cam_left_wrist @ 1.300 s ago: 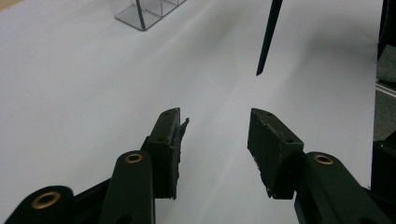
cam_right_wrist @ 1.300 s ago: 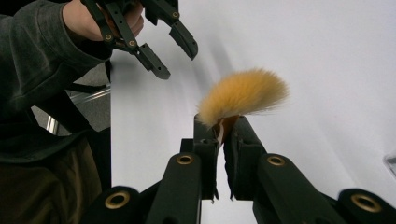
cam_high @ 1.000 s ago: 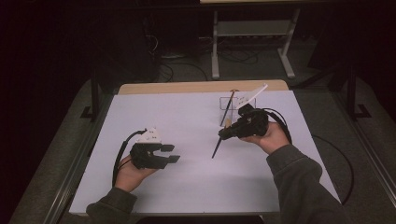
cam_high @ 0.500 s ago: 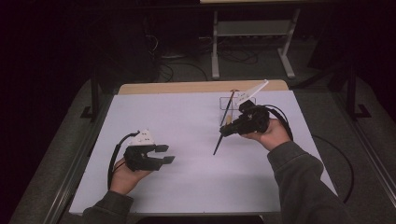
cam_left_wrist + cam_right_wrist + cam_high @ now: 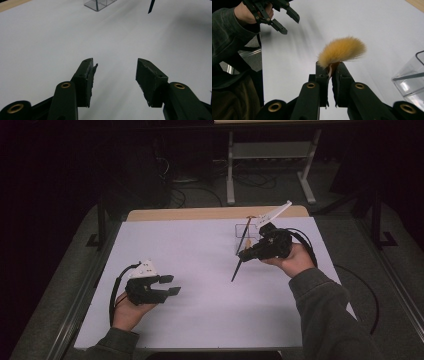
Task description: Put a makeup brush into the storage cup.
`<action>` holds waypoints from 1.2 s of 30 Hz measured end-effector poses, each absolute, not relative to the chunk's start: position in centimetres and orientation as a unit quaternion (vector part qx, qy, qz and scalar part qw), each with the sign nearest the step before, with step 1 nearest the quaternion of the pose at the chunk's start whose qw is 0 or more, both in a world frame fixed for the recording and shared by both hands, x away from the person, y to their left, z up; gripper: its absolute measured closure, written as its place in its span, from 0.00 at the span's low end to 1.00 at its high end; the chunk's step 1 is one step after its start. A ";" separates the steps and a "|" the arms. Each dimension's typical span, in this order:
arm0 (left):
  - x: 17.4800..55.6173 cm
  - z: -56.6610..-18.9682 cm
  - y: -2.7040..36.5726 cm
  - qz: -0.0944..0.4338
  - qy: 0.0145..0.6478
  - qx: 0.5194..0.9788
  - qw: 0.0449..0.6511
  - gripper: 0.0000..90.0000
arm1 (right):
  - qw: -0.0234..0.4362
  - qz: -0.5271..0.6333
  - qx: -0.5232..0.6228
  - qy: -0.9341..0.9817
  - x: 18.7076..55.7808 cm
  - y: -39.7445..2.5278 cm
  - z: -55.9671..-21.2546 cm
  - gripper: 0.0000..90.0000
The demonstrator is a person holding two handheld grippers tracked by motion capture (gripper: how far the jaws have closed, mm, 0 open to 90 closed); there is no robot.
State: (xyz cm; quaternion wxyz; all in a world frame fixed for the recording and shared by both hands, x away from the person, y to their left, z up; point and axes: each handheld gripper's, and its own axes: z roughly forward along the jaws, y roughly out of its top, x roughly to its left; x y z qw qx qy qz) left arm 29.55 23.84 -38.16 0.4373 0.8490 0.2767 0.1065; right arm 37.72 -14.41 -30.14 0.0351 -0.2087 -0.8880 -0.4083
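Gripping a brush [image 5: 240, 256] near its bristle end, the right gripper [image 5: 248, 253] sits above the far right part of the white table [image 5: 200, 250], its jaws pressed onto the ferrule. In the right gripper view the brush's orange bristle tuft [image 5: 342, 51] fans out just past the closed jaws, blurred at its edges. From the high view the brush's dark handle slants down and toward the near left, its tip close to the table surface; whether it touches cannot be told. A clear box [image 5: 243, 231] stands just beyond the right gripper near the far edge of the table, with a thin stick leaning in it, and one corner of it shows at the right of the right gripper view [image 5: 410, 77]. The left gripper [image 5: 170, 285] is held low over the near left part of the table, well apart from the brush, with its jaws spread wide and nothing between them [image 5: 115, 72].
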 end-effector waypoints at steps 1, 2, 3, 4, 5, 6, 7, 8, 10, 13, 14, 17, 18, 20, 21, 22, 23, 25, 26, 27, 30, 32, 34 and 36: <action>29.5 -38.1 23.9 0.105 0.282 0.846 0.440 0.53 | 0.034 -0.406 -0.210 -0.889 37.7 -14.5 -30.1 0.92; 29.5 -38.1 24.0 0.107 0.280 0.847 0.439 0.53 | 0.035 -0.407 -0.212 -0.888 37.7 -14.5 -30.0 0.92; 29.5 -38.1 24.0 0.108 0.278 0.848 0.439 0.52 | 0.034 -0.408 -0.209 -0.888 37.8 -14.5 -30.0 0.92; 29.5 -38.1 24.1 0.108 0.279 0.848 0.438 0.52 | 0.033 -0.406 -0.211 -0.889 37.8 -14.5 -29.9 0.92; 29.5 -38.2 24.1 0.108 0.281 0.847 0.438 0.52 | 0.033 -0.404 -0.212 -0.889 37.9 -14.5 -29.8 0.92; 29.5 -38.2 24.2 0.108 0.280 0.848 0.436 0.52 | 0.031 -0.403 -0.209 -0.890 38.0 -14.6 -29.8 0.92; 29.5 -38.2 24.2 0.108 0.281 0.849 0.435 0.52 | 0.028 -0.403 -0.209 -0.891 38.0 -14.6 -29.7 0.92; 29.4 -38.3 24.2 0.108 0.282 0.848 0.435 0.52 | 0.028 -0.403 -0.210 -0.890 38.0 -14.7 -29.7 0.92; 29.4 -38.3 24.3 0.108 0.283 0.849 0.433 0.51 | 0.027 -0.403 -0.213 -0.890 38.1 -14.8 -29.5 0.92; 29.5 -38.4 24.4 0.110 0.282 0.850 0.432 0.51 | 0.023 -0.403 -0.216 -0.889 38.2 -15.0 -29.4 0.92; 29.5 -38.4 24.4 0.110 0.283 0.849 0.432 0.51 | 0.024 -0.403 -0.216 -0.889 38.3 -15.1 -29.3 0.92; 29.4 -38.5 24.3 0.110 0.286 0.848 0.432 0.50 | 0.023 -0.403 -0.219 -0.888 38.4 -15.2 -29.1 0.92; 29.4 -38.5 24.3 0.110 0.287 0.848 0.432 0.50 | 0.024 -0.403 -0.218 -0.889 38.5 -15.2 -29.1 0.92; 29.5 -38.6 24.3 0.111 0.286 0.849 0.430 0.50 | 0.021 -0.403 -0.217 -0.889 38.5 -15.2 -29.0 0.92; 29.5 -38.6 24.3 0.111 0.285 0.850 0.428 0.49 | 0.022 -0.402 -0.218 -0.889 38.5 -15.2 -29.0 0.92; 29.4 -38.6 24.3 0.111 0.286 0.850 0.429 0.49 | 0.021 -0.401 -0.218 -0.889 38.6 -15.2 -29.0 0.92; 29.4 -38.6 24.4 0.112 0.285 0.850 0.428 0.49 | 0.021 -0.402 -0.218 -0.889 38.6 -15.3 -28.9 0.92; 29.4 -38.5 24.4 0.111 0.284 0.849 0.431 0.48 | 0.020 -0.401 -0.221 -0.889 38.7 -15.4 -28.8 0.92; 29.4 -38.5 24.4 0.113 0.283 0.849 0.432 0.48 | 0.018 -0.401 -0.218 -0.889 38.8 -15.5 -28.8 0.92; 29.4 -38.5 24.4 0.113 0.284 0.848 0.432 0.48 | 0.018 -0.403 -0.221 -0.888 38.8 -15.6 -28.6 0.92; 29.4 -38.5 24.5 0.111 0.287 0.848 0.432 0.48 | 0.015 -0.402 -0.222 -0.888 38.8 -15.7 -28.4 0.92; 29.4 -38.5 24.5 0.111 0.287 0.848 0.431 0.47 | 0.013 -0.402 -0.222 -0.888 38.8 -15.8 -28.3 0.92; 29.4 -38.5 24.5 0.112 0.286 0.848 0.432 0.47 | 0.012 -0.401 -0.222 -0.889 38.9 -15.9 -28.2 0.92; 29.4 -38.5 24.5 0.114 0.282 0.849 0.432 0.47 | 0.010 -0.402 -0.222 -0.888 39.0 -16.0 -28.1 0.92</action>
